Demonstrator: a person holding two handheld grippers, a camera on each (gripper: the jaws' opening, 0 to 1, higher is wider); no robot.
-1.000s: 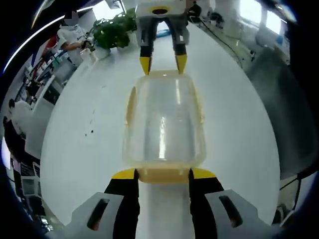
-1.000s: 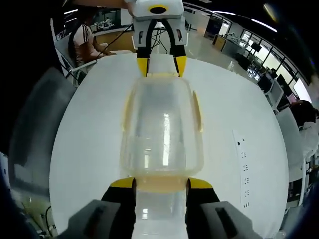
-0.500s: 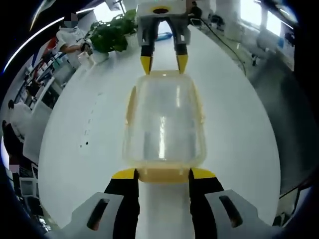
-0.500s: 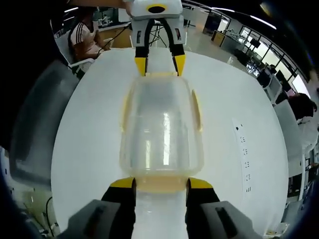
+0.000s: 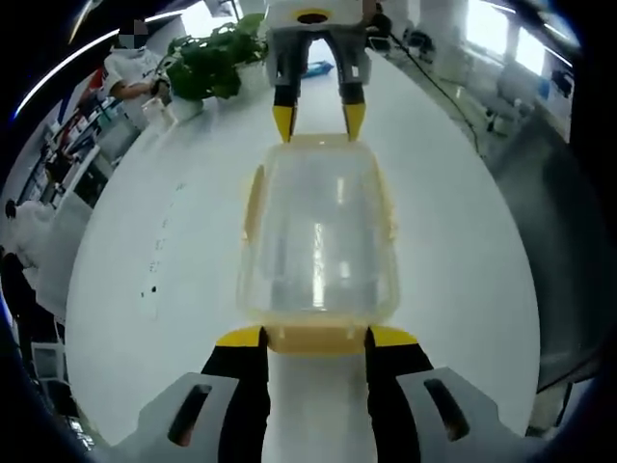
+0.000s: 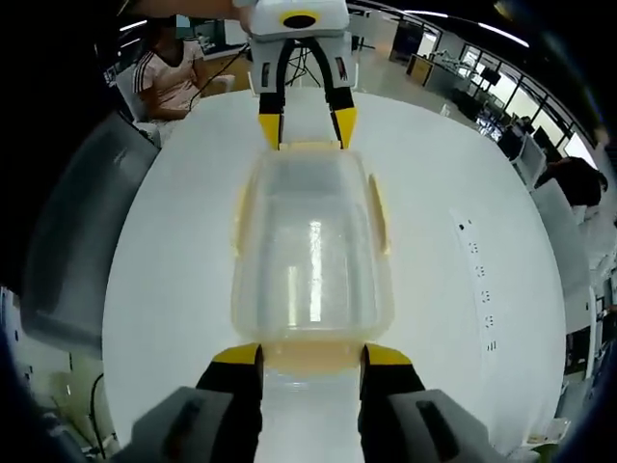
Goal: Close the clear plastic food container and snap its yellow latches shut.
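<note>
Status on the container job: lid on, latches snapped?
Done: the lid sits on the clear container. In hand: the left gripper and right gripper stand open at opposite ends, each at an end latch. Left: whether any latch has snapped, including the side latches, can't be told.

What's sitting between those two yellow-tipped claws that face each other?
The clear plastic food container, lid on, spans from the left gripper to the right gripper, as the left gripper view shows.

Both tools face each other head-on. The left tool (image 5: 314,337) has its yellow-tipped black jaws spread apart, tips level and pointing straight ahead. Same for the right tool (image 6: 310,355): jaws parted wide, held level, opposite the other one.
</note>
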